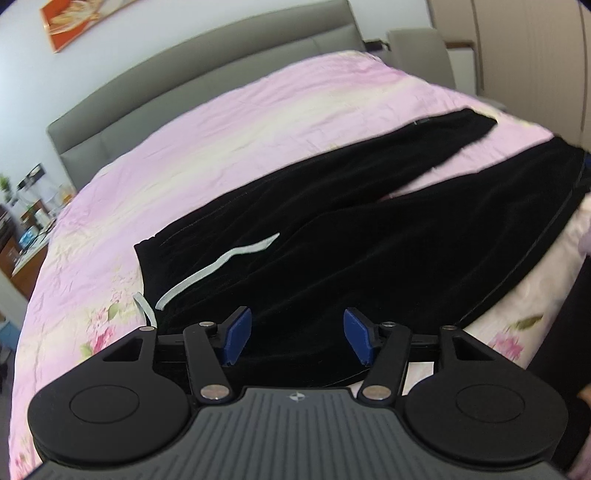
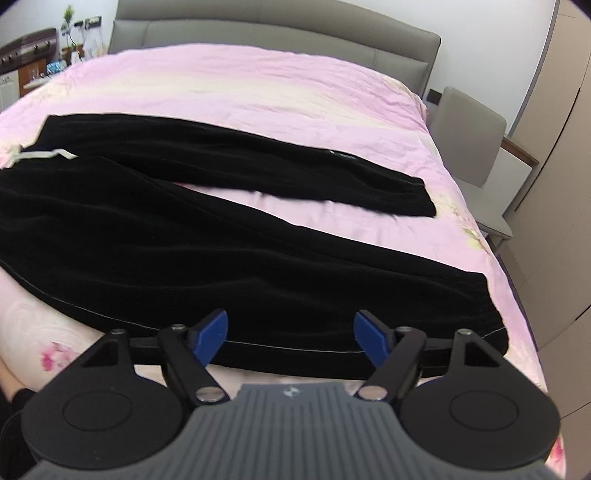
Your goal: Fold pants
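Note:
Black pants (image 1: 332, 236) lie spread flat on the pink bedspread, legs apart in a V. The waistband with a white drawstring (image 1: 218, 266) is at the left in the left wrist view. My left gripper (image 1: 297, 334) is open and empty, just above the near side of the waist area. In the right wrist view the pants (image 2: 207, 236) stretch across the bed, with the near leg's cuff (image 2: 484, 317) at the right. My right gripper (image 2: 290, 338) is open and empty over the near leg's lower edge.
The pink floral bedspread (image 2: 258, 85) covers the bed, with a grey headboard (image 2: 280, 33) behind. A grey chair (image 2: 469, 147) stands to the right of the bed. A wardrobe (image 2: 554, 147) lines the right wall. A cluttered desk (image 1: 26, 221) is at far left.

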A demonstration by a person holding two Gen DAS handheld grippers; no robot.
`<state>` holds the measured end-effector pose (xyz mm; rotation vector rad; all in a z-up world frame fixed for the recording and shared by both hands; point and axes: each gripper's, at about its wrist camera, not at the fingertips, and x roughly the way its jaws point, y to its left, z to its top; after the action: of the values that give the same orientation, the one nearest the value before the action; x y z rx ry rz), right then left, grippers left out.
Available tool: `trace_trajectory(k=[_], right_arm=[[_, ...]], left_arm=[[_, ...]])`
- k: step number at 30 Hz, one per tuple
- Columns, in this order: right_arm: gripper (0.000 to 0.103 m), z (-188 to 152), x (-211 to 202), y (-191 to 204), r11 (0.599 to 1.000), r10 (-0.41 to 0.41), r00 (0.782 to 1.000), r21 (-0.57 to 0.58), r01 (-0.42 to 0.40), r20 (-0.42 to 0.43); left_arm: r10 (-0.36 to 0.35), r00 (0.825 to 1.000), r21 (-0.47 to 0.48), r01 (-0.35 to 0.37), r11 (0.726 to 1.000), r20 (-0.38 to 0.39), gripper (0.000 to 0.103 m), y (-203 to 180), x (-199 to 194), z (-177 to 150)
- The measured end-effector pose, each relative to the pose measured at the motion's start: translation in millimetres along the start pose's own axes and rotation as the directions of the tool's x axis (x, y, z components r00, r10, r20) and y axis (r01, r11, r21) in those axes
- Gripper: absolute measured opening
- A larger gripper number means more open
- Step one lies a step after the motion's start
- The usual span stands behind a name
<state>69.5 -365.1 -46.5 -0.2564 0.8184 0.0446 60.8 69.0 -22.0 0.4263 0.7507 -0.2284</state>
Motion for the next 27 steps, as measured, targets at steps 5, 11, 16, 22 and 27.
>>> trace_trajectory(k=[5,11,16,22,27], right_arm=[[0.063,8.4,29.6,-37.5,1.000,0.004,0.997,0.007,-0.004,-0.074],[0.057,9.7,65.3,-58.8,0.996,0.016,0.984,-0.079,-0.031,-0.180],[0.057,6.9,90.3,-72.4,0.993,0.008,0.964,-0.110,-0.039,-0.264],[0.059,5.9,102.2,-93.7,0.992,0.033,0.941,-0.108,-0.073,-0.336],[0.061,-3.0,105.0,-103.9,0.972,0.044,0.918,-0.197,-0.131,-0.393]], left_arm=[[-0.022,0.990,0.131,0.041,0.991,-0.141,0.069,24.7,40.5,-11.9],[-0.077,0.940,0.254,0.167,0.953,-0.331,0.069,44.9,92.4,-37.6],[-0.093,0.908,0.322,0.239,0.916,-0.410,0.070,42.6,120.8,-48.8],[-0.041,0.877,0.456,0.288,0.842,-0.479,0.082,20.0,146.2,-65.3],[0.016,0.864,0.490,0.270,0.829,-0.502,0.085,8.5,158.4,-70.7]])
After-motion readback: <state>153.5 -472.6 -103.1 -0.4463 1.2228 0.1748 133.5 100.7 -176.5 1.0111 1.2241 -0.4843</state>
